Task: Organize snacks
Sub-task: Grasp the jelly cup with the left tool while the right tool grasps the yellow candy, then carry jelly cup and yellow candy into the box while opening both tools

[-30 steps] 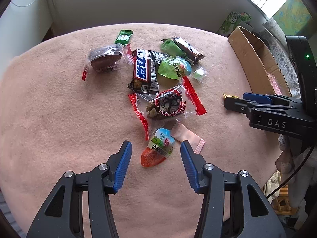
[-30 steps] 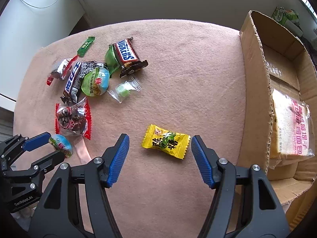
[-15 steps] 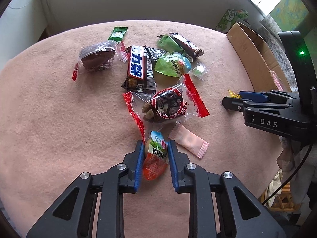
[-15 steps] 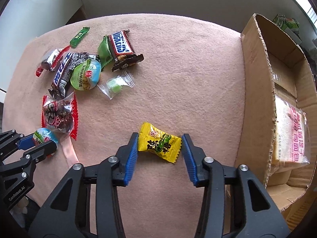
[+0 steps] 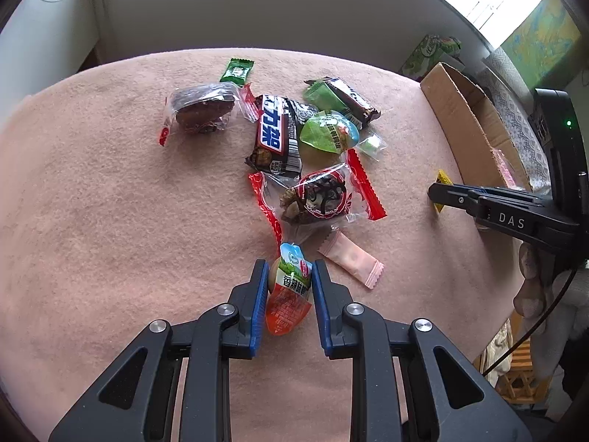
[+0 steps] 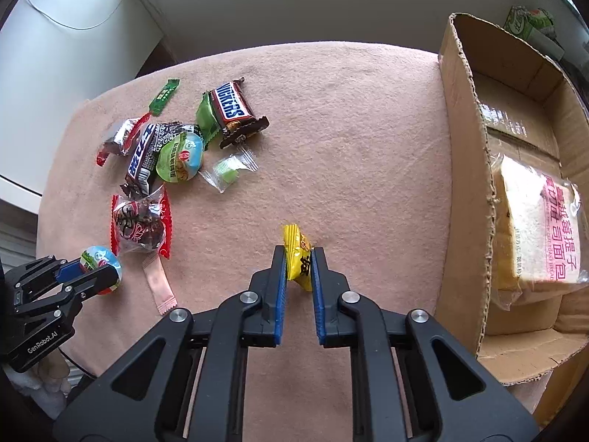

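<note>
Far left on the pink felt tabletop: a clear-wrapped brown pastry with a small green sachet beyond it. Next right, a heap of snacks: a dark bar with blue-and-white lettering, a green-lidded jelly cup, a Snickers bar, a clear-wrapped green candy, and a red-edged packet of dark nut candy nearer. At the near edge of the heap, left gripper clenched on a jelly cup with an orange base, a pink sachet just beside it on the right. Well right of the heap, right gripper clamped on a yellow wrapped candy, squeezed upright between the blue pads just above or on the felt. Far right, an open cardboard box with a bagged bread loaf inside.
</note>
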Demonstrator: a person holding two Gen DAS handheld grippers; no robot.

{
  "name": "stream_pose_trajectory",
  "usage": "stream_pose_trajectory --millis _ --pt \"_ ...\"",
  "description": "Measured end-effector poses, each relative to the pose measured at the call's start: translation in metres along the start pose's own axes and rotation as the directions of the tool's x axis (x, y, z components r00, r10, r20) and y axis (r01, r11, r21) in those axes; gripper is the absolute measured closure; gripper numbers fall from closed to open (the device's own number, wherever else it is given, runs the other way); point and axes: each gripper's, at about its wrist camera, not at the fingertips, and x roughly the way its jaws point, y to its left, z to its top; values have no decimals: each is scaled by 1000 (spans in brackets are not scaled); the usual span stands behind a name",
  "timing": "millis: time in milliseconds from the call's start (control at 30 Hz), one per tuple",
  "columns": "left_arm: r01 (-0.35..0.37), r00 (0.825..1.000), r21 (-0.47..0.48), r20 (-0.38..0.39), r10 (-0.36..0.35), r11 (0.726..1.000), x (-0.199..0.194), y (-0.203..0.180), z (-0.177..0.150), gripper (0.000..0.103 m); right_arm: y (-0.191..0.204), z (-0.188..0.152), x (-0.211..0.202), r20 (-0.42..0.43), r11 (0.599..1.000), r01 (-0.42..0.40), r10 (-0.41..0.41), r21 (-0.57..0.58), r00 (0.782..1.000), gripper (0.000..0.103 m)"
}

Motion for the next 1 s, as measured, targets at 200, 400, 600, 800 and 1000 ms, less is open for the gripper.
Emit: stream_pose_trajectory --millis 200,400,600,800,1000 --pt "7 1000 -19 14 -7 1000 -7 0 1 81 -11 -3 -14 16 997 -52 51 57 999 92" --pt "24 999 -19 38 -24 1000 -20 -3 4 81 -9 -7 -42 72 993 -88 82 74 994 92" --pt "51 997 7 60 -51 999 -29 -16 16 81 -18 2 -64 125 990 -103 90 98 988 91" --pt "92 993 52 70 -96 994 -31 -42 36 81 -35 13 -88 182 988 -91 68 121 981 92" --pt "127 988 125 76 -137 984 -23 -80 65 81 -66 24 -107 227 985 -54 15 164 974 92"
